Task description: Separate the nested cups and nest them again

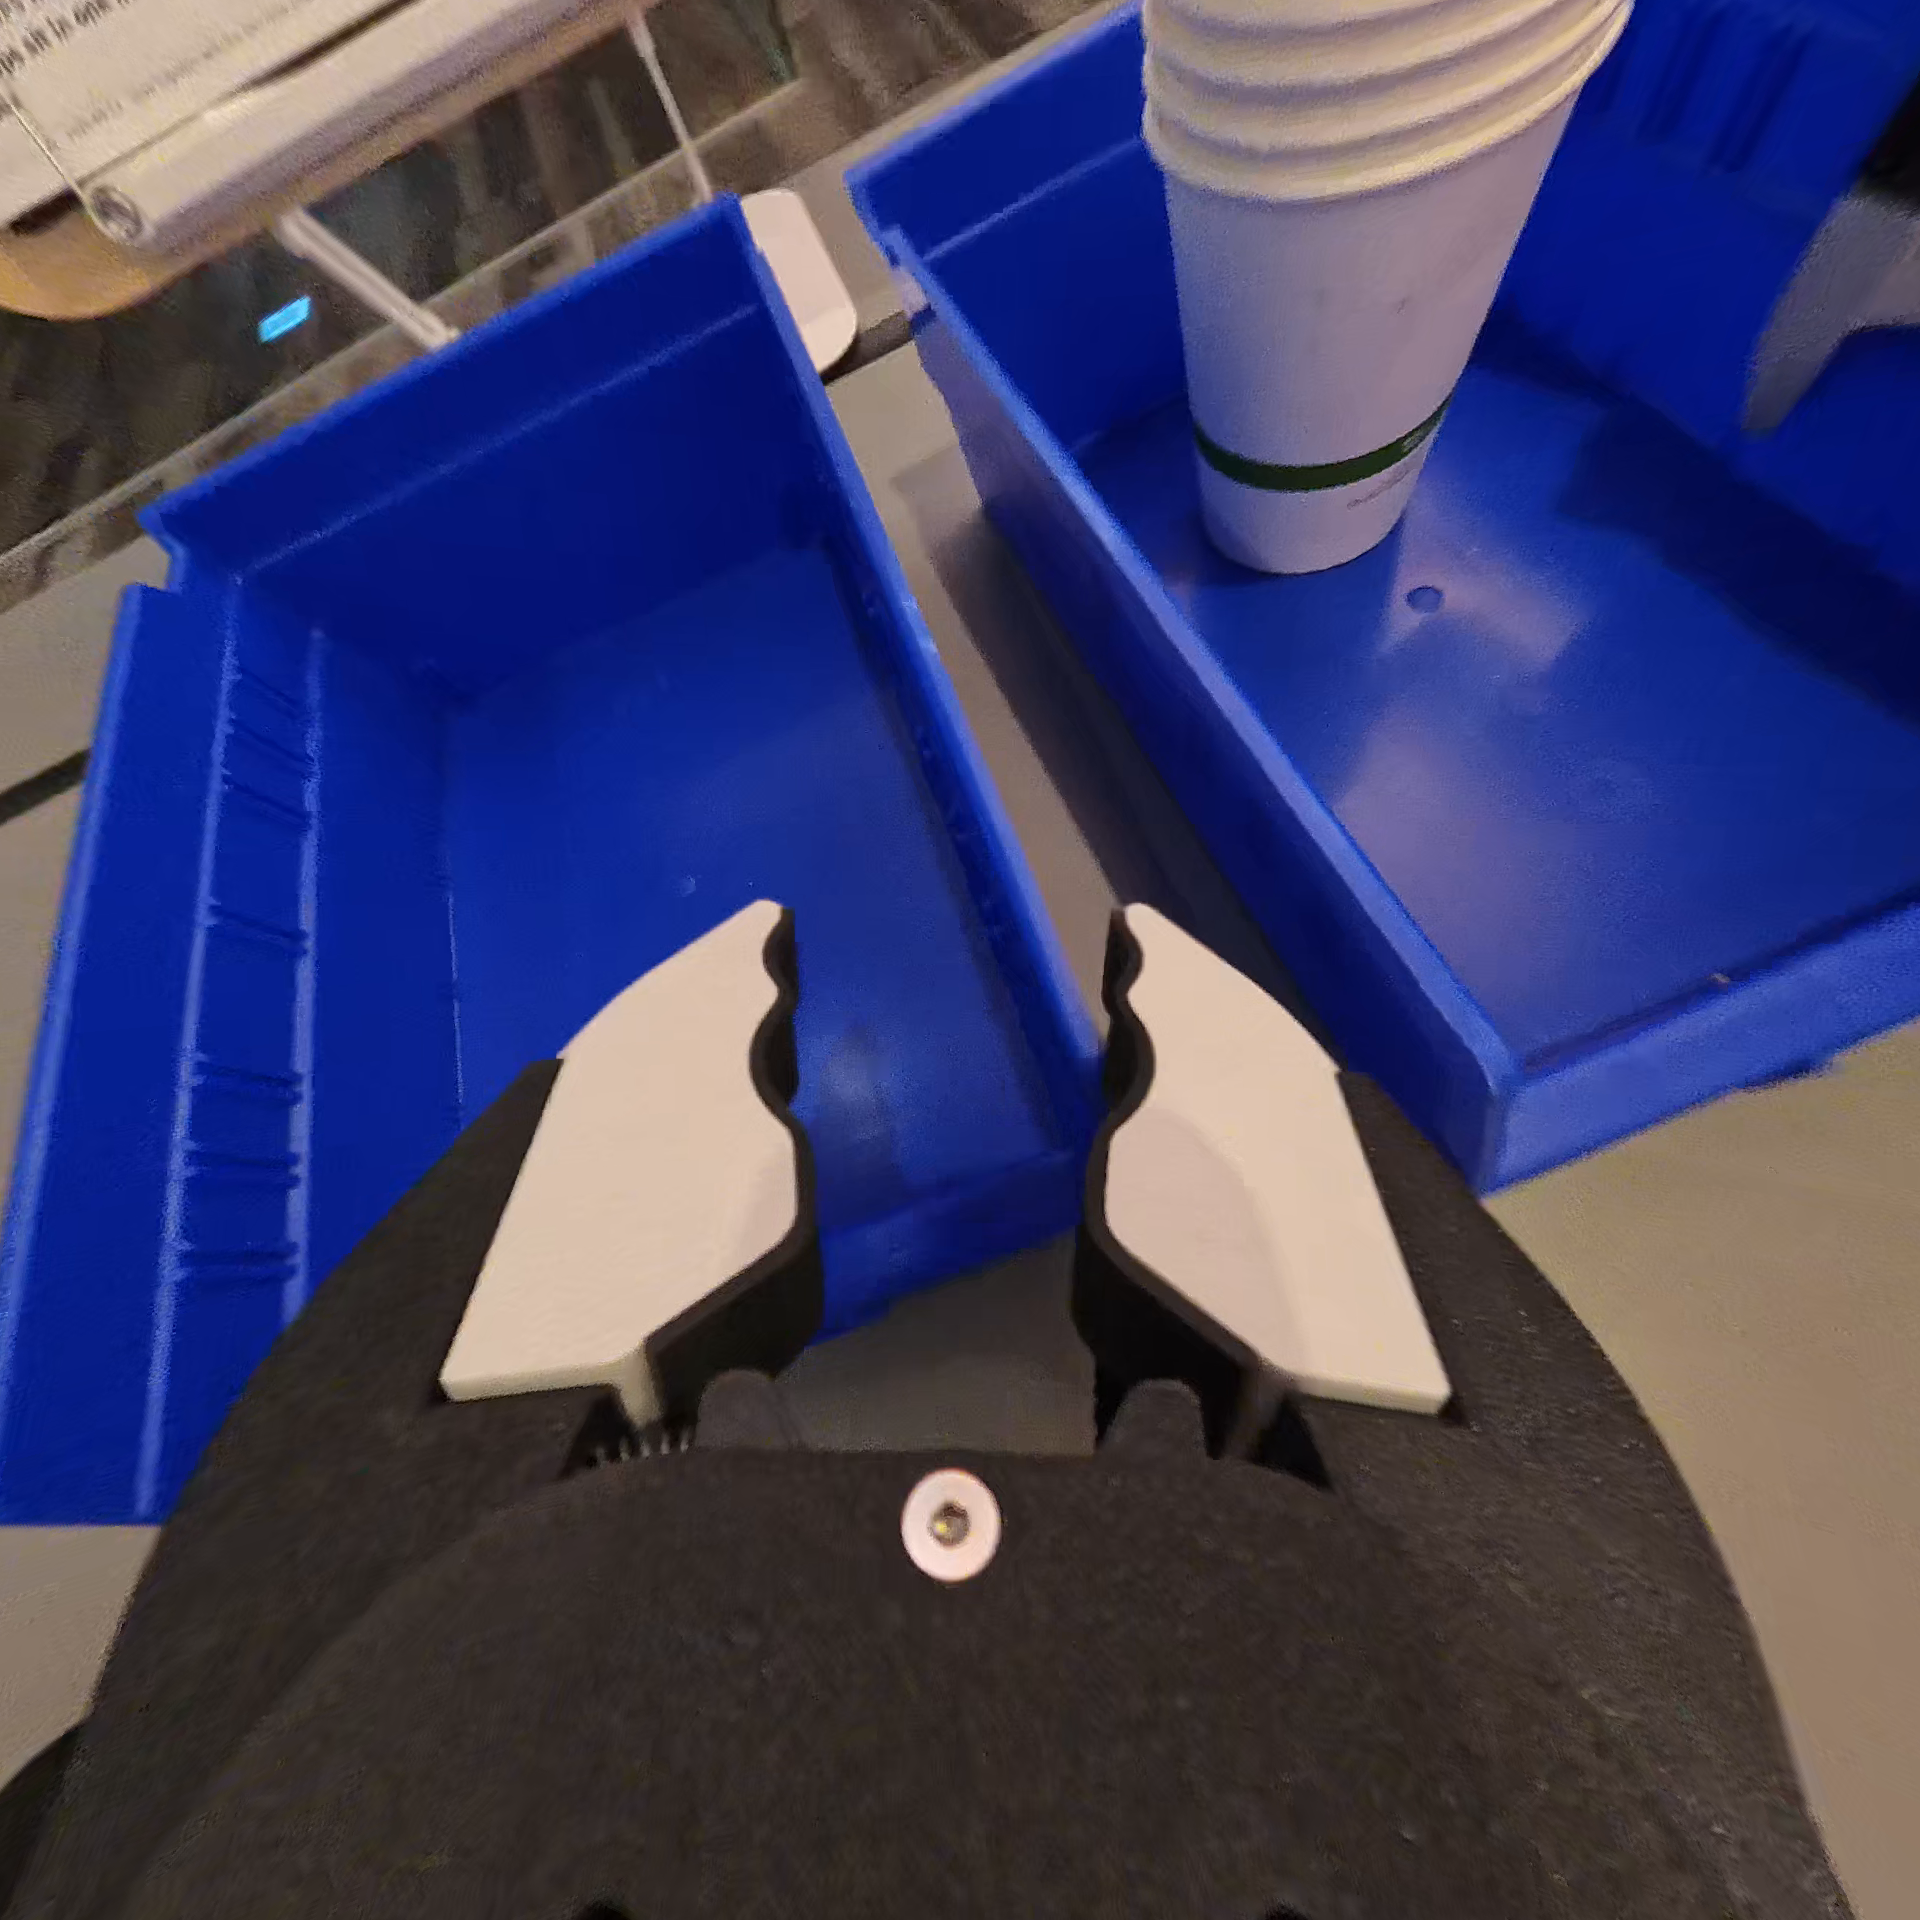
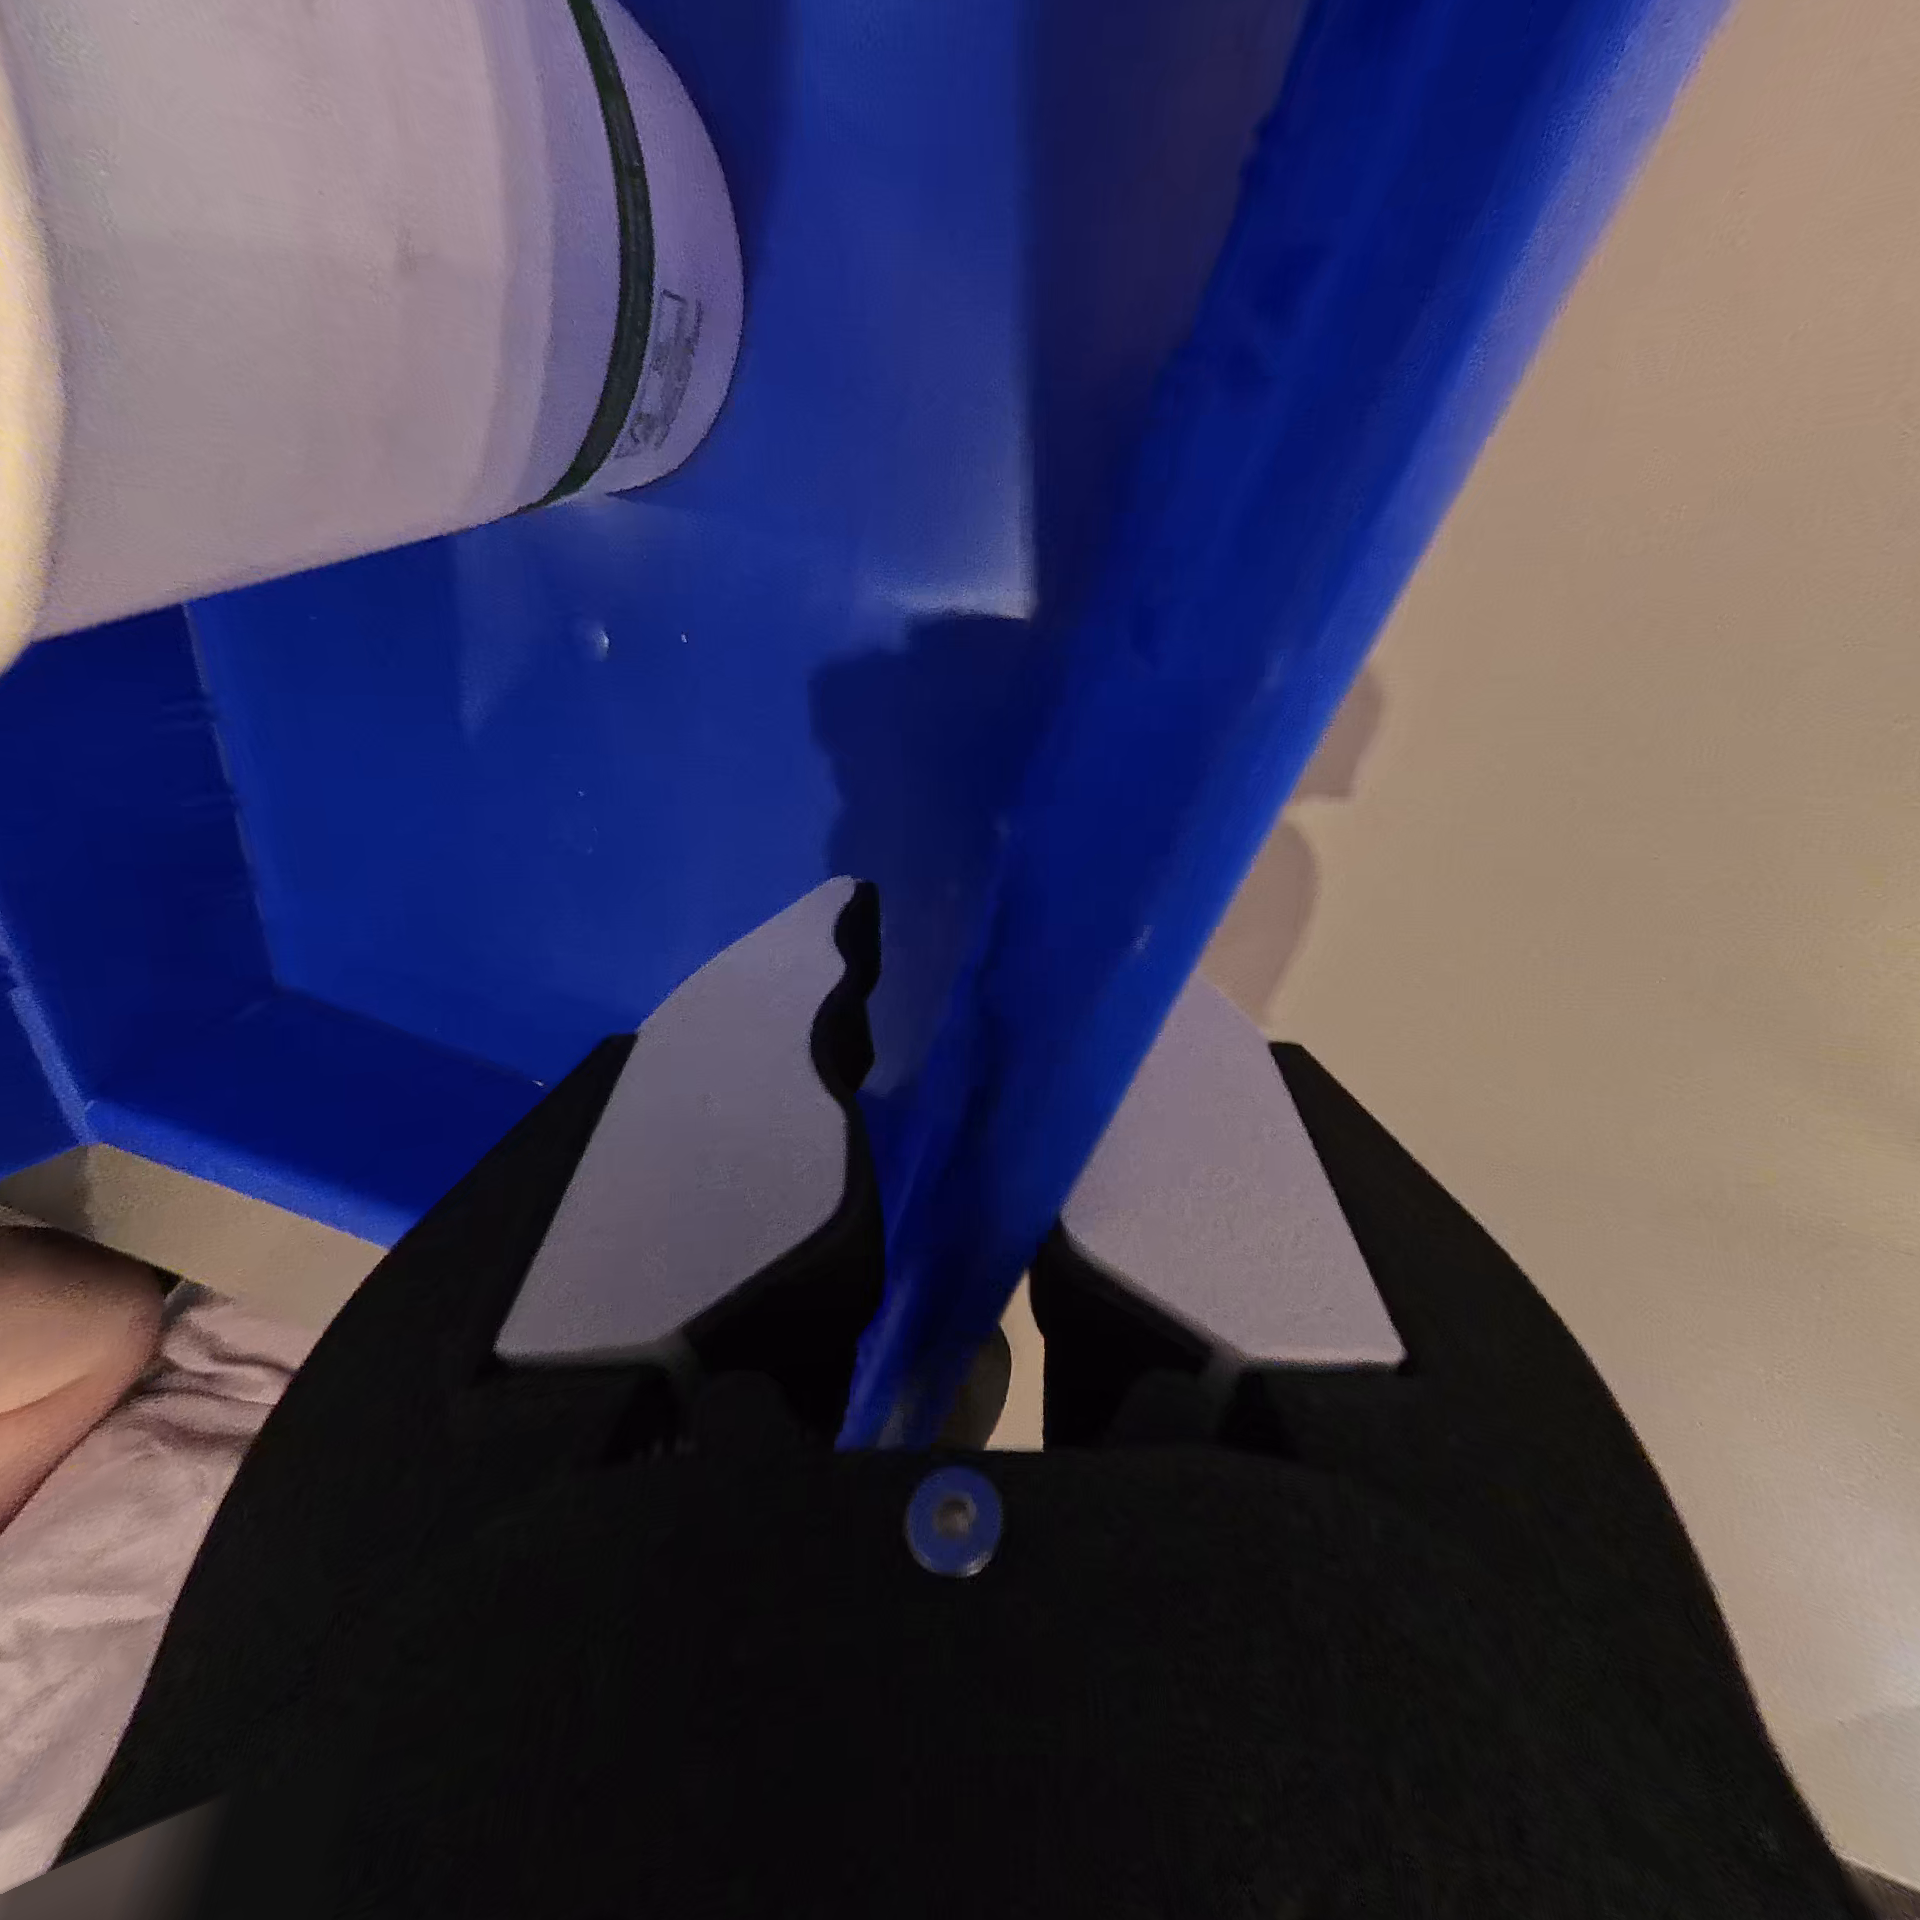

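Observation:
A stack of several nested white paper cups (image 1: 1340, 260) with a green band stands upright in the right blue bin (image 1: 1039, 416), near its far end. My left gripper (image 1: 951, 914) is open and empty, above the near right corner of the empty left blue bin (image 1: 582, 416). My right gripper (image 2: 997, 935) is shut on the right bin's side wall (image 2: 1195, 520), one finger inside and one outside. The cup stack (image 2: 343, 312) is close at the upper left in the right wrist view. One right-gripper finger (image 1: 1829, 301) shows at the left wrist view's right edge.
The two bins sit side by side on a beige table (image 1: 1662, 1455) with a narrow gap between them. A small white object (image 1: 805, 281) lies at the table's far edge. A hand (image 2: 62, 1340) and a grey sleeve (image 2: 156, 1507) show at lower left.

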{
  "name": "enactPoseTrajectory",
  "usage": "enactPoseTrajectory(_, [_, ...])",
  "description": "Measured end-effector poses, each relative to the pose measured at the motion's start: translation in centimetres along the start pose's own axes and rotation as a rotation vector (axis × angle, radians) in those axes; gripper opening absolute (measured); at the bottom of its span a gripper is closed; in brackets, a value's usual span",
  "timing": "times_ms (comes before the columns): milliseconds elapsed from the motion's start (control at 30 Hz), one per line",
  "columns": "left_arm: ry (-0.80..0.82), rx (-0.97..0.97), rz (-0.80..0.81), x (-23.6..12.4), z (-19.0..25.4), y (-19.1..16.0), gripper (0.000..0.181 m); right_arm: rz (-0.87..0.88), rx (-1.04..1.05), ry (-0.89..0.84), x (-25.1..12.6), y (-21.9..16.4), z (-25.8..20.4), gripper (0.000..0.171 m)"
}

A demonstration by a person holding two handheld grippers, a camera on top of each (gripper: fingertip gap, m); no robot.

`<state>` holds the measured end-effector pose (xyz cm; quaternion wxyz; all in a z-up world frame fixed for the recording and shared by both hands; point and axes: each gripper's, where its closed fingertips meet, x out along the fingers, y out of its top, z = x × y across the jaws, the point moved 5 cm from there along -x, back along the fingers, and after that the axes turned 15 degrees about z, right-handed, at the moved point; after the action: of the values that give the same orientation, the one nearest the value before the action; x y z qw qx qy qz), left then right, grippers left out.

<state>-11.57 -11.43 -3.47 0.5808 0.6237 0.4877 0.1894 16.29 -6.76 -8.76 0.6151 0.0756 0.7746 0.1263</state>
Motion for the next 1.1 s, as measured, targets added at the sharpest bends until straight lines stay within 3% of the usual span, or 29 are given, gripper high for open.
enactPoseTrajectory(200, [-0.28, -0.107, 0.099, -5.0, -4.8, 5.6, 0.058, -0.005, -0.007, -0.066, 0.3, 0.2, 0.3, 0.029])
enactPoseTrajectory(267, [-0.321, -0.067, 0.105, -5.8, -7.1, 7.5, 0.059, 0.001, -0.004, -0.068, 0.3, 0.4, 0.4, 0.021])
enactPoseTrajectory(333, [-0.289, -0.007, 0.127, -6.0, -9.9, 9.6, 0.058, -0.015, -0.008, -0.077, 0.4, 0.3, 0.7, 0.012])
enactPoseTrajectory(500, [-0.155, 0.101, 0.21, -5.4, -16.5, 13.2, 0.054, -0.023, -0.011, -0.12, 0.4, 0.5, 1.0, 0.015])
enactPoseTrajectory(600, [-0.112, 0.044, 0.222, -4.3, -20.3, 12.1, 0.054, -0.017, 0.005, -0.086, 0.4, 0.5, 0.7, 0.006])
enactPoseTrajectory(867, [0.043, -0.151, 0.146, -0.3, -31.0, 6.2, 0.046, -0.009, 0.021, -0.065, 0.5, 0.7, 0.6, 0.005])
enactPoseTrajectory(1100, [0.058, -0.217, 0.013, -0.3, -35.4, 1.9, 0.048, -0.065, -0.001, -0.033, -0.6, 0.3, 1.3, 0.005])
